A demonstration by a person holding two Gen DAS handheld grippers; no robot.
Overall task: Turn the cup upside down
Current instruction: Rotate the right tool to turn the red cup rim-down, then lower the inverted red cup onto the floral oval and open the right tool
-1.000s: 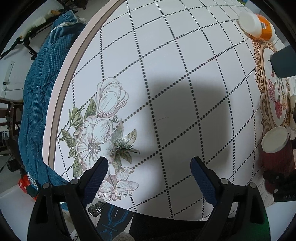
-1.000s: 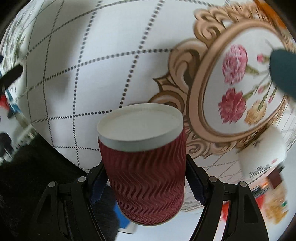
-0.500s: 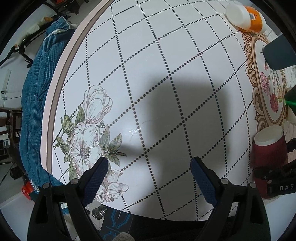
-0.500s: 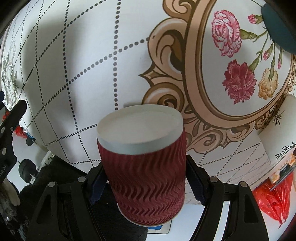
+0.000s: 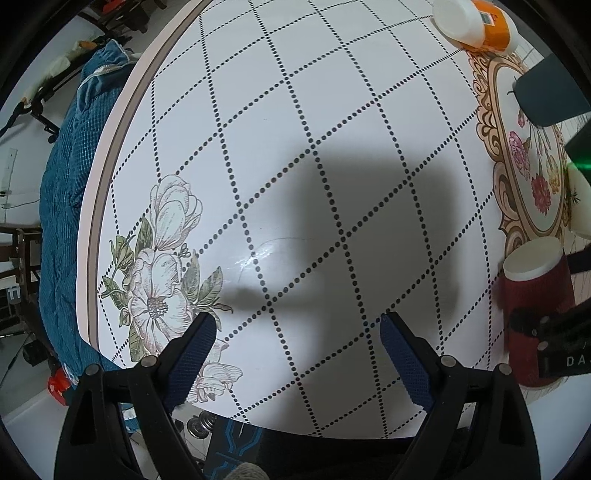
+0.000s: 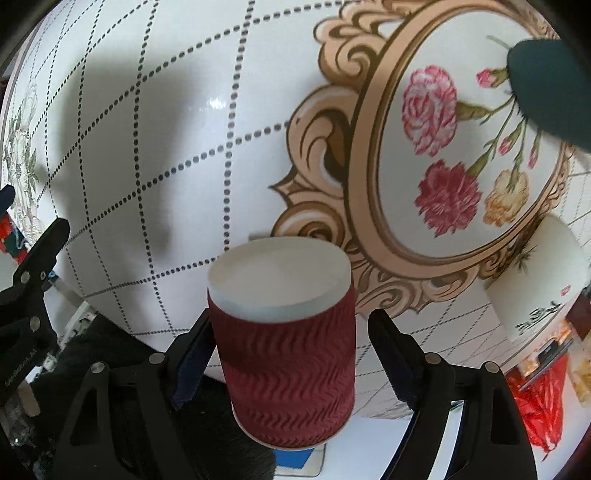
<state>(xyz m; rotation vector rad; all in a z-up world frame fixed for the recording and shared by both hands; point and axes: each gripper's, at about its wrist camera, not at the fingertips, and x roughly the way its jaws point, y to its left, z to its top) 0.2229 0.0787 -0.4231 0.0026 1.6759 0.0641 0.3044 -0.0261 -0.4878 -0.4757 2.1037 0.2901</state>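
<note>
A dark red ribbed paper cup (image 6: 286, 354) stands between my right gripper's (image 6: 291, 354) jaws, its white flat base facing up, near the table's front edge. The right finger (image 6: 391, 354) stands a little apart from the cup wall, so the jaws are open. The cup also shows in the left wrist view (image 5: 535, 295) at the far right, with the right gripper's black body in front of it. My left gripper (image 5: 295, 347) is open and empty above the white dotted tablecloth (image 5: 332, 147).
An orange-and-white bottle (image 5: 472, 22) lies at the far right of the table. A dark teal object (image 6: 546, 85) and a white printed cup (image 6: 535, 284) sit by the ornate flower medallion (image 6: 443, 166). A blue cloth (image 5: 62, 221) hangs past the left edge.
The right gripper's jaws have opened slightly off the cup, which now sits lower. The left gripper's view has shifted a little over the table; it stays open.
</note>
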